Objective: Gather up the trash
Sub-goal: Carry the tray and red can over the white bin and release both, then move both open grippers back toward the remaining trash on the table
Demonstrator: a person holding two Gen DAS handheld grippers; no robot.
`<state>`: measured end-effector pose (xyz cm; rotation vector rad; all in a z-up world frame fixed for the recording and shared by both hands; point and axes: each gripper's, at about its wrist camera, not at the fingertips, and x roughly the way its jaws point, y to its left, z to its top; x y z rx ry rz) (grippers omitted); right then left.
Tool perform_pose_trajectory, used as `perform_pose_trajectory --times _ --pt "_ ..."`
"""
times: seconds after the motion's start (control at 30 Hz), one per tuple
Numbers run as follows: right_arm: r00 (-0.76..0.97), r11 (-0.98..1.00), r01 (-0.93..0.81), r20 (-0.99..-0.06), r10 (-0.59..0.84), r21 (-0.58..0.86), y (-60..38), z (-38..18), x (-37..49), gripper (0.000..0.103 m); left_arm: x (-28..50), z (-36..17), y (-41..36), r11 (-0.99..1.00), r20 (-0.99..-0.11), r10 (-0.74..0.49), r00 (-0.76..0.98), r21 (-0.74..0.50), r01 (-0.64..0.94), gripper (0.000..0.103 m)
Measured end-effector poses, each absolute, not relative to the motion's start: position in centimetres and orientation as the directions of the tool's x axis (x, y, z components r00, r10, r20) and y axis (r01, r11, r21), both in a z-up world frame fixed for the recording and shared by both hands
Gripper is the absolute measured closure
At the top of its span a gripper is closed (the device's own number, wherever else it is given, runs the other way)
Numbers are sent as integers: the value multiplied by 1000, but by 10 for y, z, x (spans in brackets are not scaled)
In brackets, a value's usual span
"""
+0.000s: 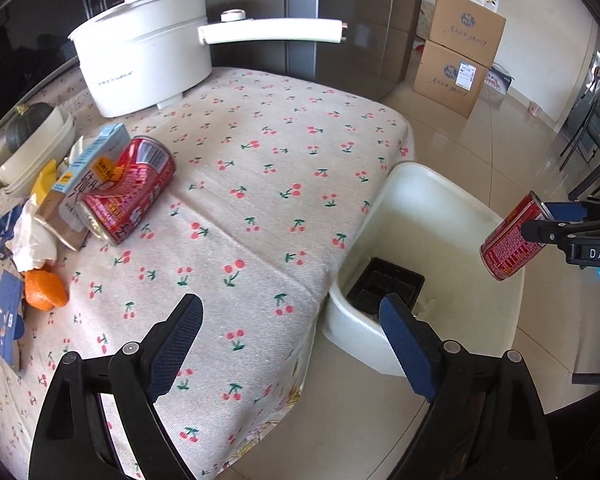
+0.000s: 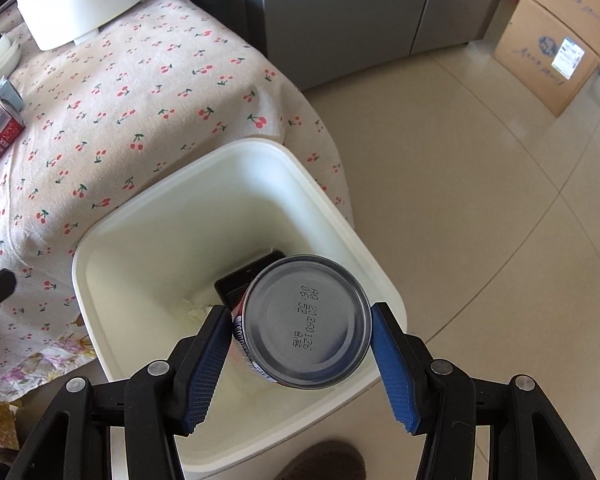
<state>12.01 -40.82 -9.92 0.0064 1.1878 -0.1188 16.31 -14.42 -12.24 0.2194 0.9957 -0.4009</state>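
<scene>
Right hand-held gripper (image 2: 300, 354) grips a red drink can (image 2: 306, 322) by its sides, bottom end facing the camera, held over the white trash bin (image 2: 112, 240) on the floor beside the table (image 1: 260, 184), likely set up for a drop. A black tray (image 1: 384, 286) lies in the bin. Left hand-held gripper (image 1: 290, 346) is spread wide, empty, hovering at the table corner. A dented red can (image 1: 128, 190), milk carton (image 1: 84, 180) and orange peel (image 1: 44, 290) remain at frame left, uncollected.

Light: bright daylight, from the window side at right
Glare: sheen on the floor tiles (image 1: 480, 152)
Shadows: soft, beneath the white pot (image 1: 148, 68)
Edges: strong fisheye bending, dark corners
Focus: sharp throughout
</scene>
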Motion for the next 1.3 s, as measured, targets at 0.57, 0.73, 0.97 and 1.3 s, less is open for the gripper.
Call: perform_pose_trajectory --times 0.57,0.73,0.97,1.3 --pt "355 982 78 -916 -187 -170 -356 -108 163 32 141 -85 -20 966 -844 -160 512 -28 256 3" --pt "395 983 67 -900 -185 -173 -337 -95 168 22 137 -80 15 980 -848 -153 507 -64 188 1" --pt "450 992 27 -885 -119 -120 -306 -74 170 20 133 -77 58 990 -852 -136 505 -101 97 1" --pt "516 996 -61 -856 -21 -61 -252 -48 170 17 127 -69 107 993 -840 -95 535 -119 -11 1"
